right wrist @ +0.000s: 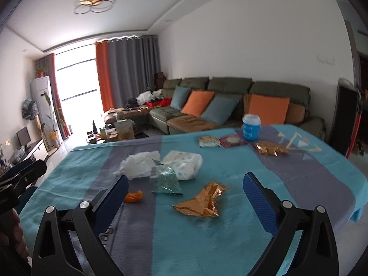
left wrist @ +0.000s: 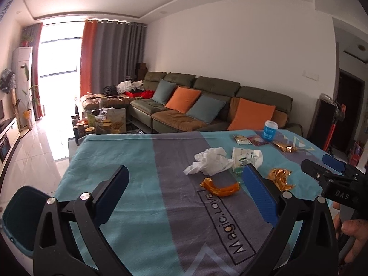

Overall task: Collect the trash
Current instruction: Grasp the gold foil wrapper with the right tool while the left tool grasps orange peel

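- The surface (right wrist: 230, 241) wore a teal-and-grey cloth strewn with trash.
- Left tongs (left wrist: 184, 191) gaped empty above an orange peel (left wrist: 219, 187).
- Right tongs (right wrist: 185, 197) gaped empty around a gold wrapper (right wrist: 202, 201).

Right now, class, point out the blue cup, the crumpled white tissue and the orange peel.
blue cup (right wrist: 251, 131), right wrist view, on its blue side wall.
crumpled white tissue (left wrist: 210, 161), left wrist view, on its bunched middle.
orange peel (left wrist: 219, 188), left wrist view, on its curved strip.
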